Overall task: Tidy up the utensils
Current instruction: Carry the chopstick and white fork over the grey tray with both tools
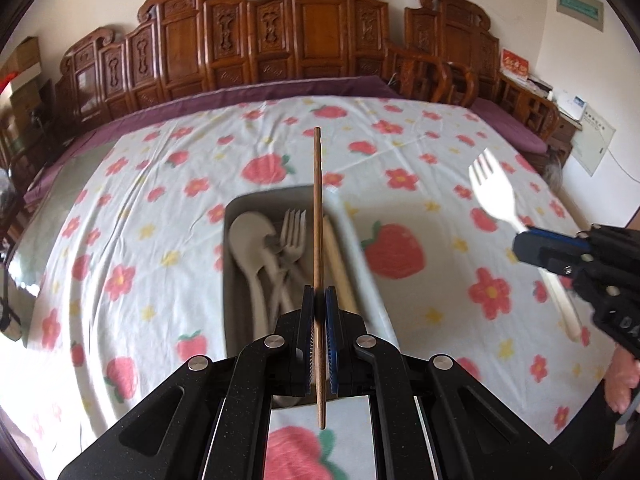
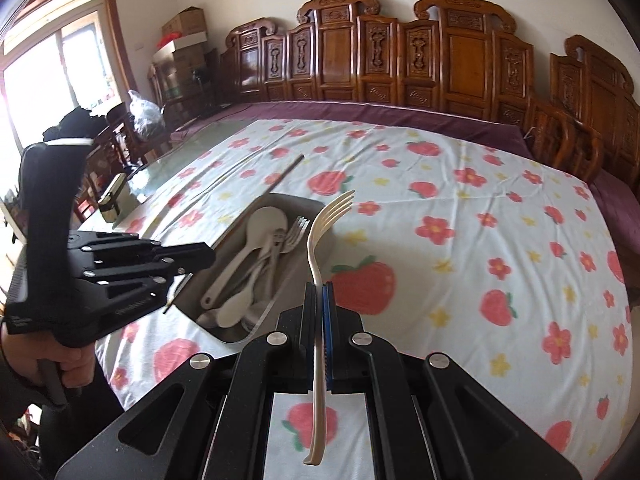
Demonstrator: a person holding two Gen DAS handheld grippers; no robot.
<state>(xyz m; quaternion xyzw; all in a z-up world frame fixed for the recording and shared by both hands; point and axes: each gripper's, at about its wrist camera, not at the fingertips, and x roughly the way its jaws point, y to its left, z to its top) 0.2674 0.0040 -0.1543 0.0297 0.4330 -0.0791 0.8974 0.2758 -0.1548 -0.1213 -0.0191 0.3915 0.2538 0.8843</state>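
Left hand-held gripper [image 1: 320, 300] is clamped tight on a brown chopstick [image 1: 317, 208] — the stick runs straight out ahead along the fingers, its far tip over the tray's far rim, its near end poking back behind the pads. Below it, the grey tray [image 1: 236, 292] on the strawberry-print tabletop [image 1: 420, 152] holds pale spoons [image 1: 250, 252] and a fork [image 1: 293, 232], all lying lengthwise. Right hand-held gripper [image 2: 321, 300] is closed on a cream fork [image 2: 320, 240] by its handle — tines forward and up, just right of the tray.
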